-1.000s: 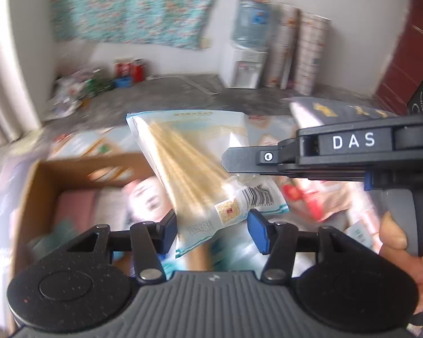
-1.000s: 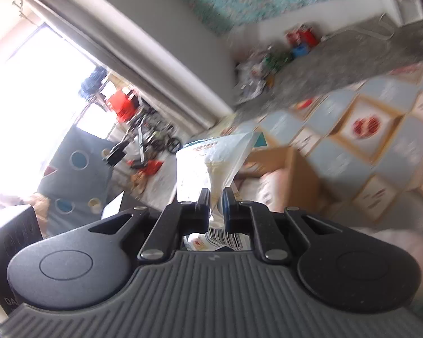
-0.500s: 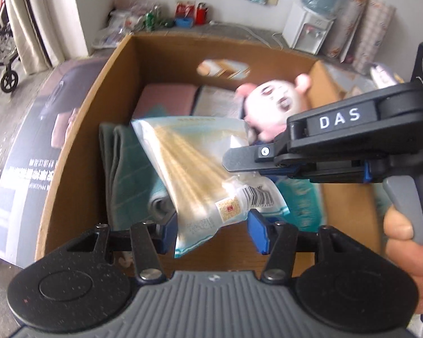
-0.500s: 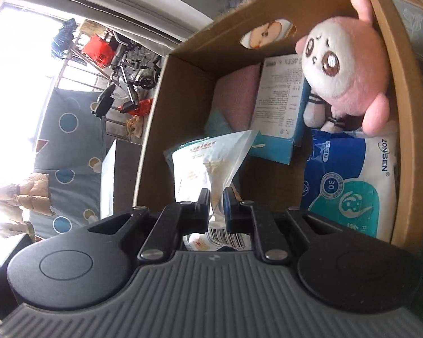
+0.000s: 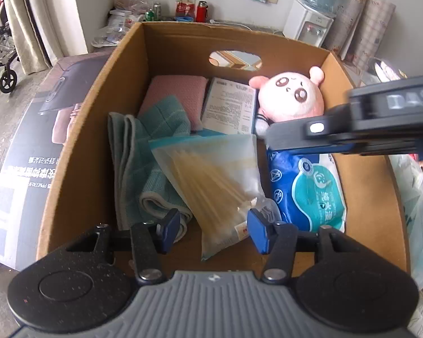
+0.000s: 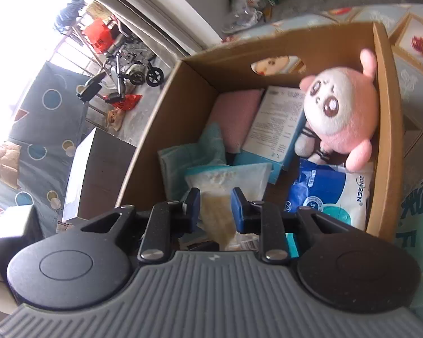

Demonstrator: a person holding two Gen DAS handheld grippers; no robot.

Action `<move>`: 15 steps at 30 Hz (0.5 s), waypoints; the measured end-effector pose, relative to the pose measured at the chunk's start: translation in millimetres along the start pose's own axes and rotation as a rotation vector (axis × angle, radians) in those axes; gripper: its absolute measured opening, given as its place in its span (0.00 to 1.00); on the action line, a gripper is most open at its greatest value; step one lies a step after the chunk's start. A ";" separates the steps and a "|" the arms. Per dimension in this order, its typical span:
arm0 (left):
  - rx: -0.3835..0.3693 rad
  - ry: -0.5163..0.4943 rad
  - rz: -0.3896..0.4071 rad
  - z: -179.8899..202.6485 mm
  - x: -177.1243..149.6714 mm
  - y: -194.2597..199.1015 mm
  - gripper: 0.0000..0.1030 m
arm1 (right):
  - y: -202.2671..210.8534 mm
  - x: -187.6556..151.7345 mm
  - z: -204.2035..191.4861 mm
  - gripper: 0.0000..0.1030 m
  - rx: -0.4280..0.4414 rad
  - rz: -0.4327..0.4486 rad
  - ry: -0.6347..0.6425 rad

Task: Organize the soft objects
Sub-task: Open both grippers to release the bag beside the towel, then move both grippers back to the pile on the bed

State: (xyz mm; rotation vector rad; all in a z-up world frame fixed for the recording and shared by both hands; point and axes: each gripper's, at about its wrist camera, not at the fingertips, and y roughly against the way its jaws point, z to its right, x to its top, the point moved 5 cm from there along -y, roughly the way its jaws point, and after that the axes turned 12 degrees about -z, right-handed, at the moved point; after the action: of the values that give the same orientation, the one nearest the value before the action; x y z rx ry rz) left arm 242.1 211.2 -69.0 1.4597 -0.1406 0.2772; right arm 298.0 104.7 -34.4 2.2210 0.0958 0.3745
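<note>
A clear bag of pale sticks (image 5: 217,180) lies in the cardboard box (image 5: 79,152), leaning on a folded teal towel (image 5: 152,157); it also shows in the right wrist view (image 6: 225,194). My left gripper (image 5: 211,228) is open and empty above the bag's near end. My right gripper (image 6: 213,207) is open above the bag, apart from it; its body (image 5: 352,129) crosses the left wrist view at the right. In the box are also a pink plush toy (image 5: 290,98), a blue wipes pack (image 5: 307,191), a pink cloth (image 5: 177,93) and a booklet (image 5: 231,107).
A dark printed carton (image 5: 28,152) lies left of the box. A water dispenser (image 5: 310,19), rolled mats and bottles (image 5: 200,11) stand along the far wall. A wheelchair (image 6: 132,67) stands by the window. A plastic bag (image 5: 417,197) lies right of the box.
The right gripper has opened and let go of the bag, which now lies in the box on the towel. Both grippers came closer over the box.
</note>
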 end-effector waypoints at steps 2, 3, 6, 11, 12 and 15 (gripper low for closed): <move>-0.005 0.013 0.021 -0.3 1.3 5.1 0.52 | 15.2 -2.1 -3.7 0.25 0.005 0.026 0.024; -0.009 0.014 0.035 0.6 1.3 9.6 0.52 | 22.9 -3.7 -5.9 0.26 0.008 0.042 0.036; -0.027 0.010 0.087 6.5 -1.1 28.6 0.56 | 48.5 -15.4 -12.2 0.35 0.016 0.097 0.063; -0.056 -0.031 0.213 31.9 -18.3 71.0 0.66 | 96.8 -51.6 -6.2 0.54 0.021 0.224 0.078; -0.061 -0.047 0.240 39.5 -23.0 79.6 0.69 | 106.6 -60.2 -2.5 0.55 0.016 0.247 0.076; -0.075 -0.089 0.307 64.2 -38.5 98.7 0.73 | 129.0 -84.7 13.9 0.57 -0.023 0.301 0.064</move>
State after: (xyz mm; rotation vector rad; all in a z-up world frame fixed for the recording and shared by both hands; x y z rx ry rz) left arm 183.3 152.2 22.6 1.3741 -0.4449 0.4512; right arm 213.7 -3.5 37.6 2.2041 -0.2105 0.6078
